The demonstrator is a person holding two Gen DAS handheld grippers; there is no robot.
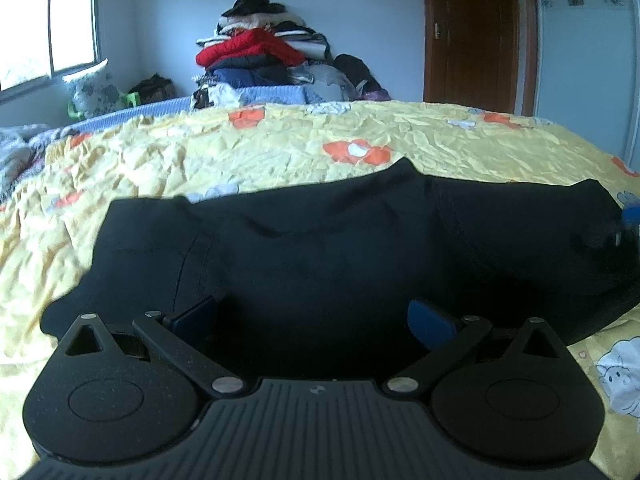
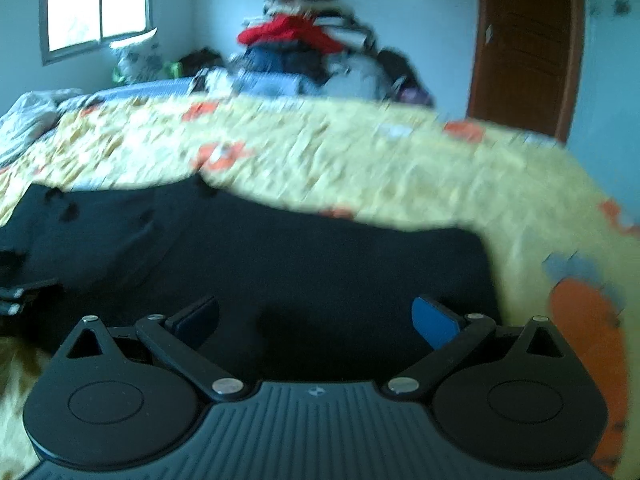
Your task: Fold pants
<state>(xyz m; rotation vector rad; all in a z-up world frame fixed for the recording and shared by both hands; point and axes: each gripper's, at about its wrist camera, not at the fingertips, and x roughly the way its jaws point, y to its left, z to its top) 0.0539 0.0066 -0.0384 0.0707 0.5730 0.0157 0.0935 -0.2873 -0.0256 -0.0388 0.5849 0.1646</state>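
Black pants [image 1: 320,248] lie folded across a yellow flowered bedspread [image 1: 240,148]. My left gripper [image 1: 312,320] is open, its blue-padded fingers [image 1: 430,322] low over the near edge of the pants, holding nothing. My right gripper [image 2: 314,320] is also open and empty, just over the right part of the pants [image 2: 280,264]. The right wrist view is motion-blurred. The right gripper's tip shows at the far right edge of the left wrist view [image 1: 628,224]. Part of the left gripper shows at the left edge of the right wrist view [image 2: 16,296].
A tall pile of clothes [image 1: 264,60] stands at the far side of the bed. A brown door [image 1: 476,36] is at the back right, a window [image 1: 48,28] at the back left. A grey patterned blanket [image 1: 20,148] lies at the bed's left.
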